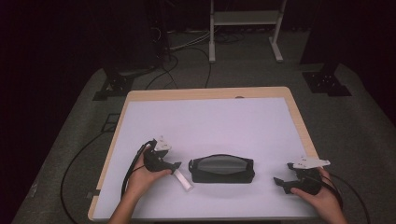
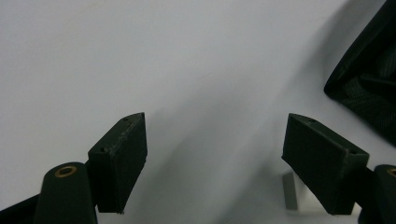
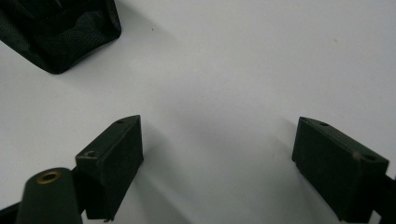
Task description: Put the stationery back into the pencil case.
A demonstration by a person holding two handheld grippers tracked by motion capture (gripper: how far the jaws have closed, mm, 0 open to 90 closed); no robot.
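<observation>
The left gripper point(image 1: 176, 166) stood with jaws apart and empty, just above a small pale rectangular block point(image 1: 183, 179). The black mesh fabric pouch point(image 1: 222, 169) lay just to its right, long axis across the table. The right gripper point(image 1: 279, 183), also spread and empty, was farther off. In the left gripper view the block point(image 2: 290, 191) sat behind the right-hand jaw.

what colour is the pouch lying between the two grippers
Black, with a grey mesh-like panel on top; the pouch shows best in the high view.
</observation>
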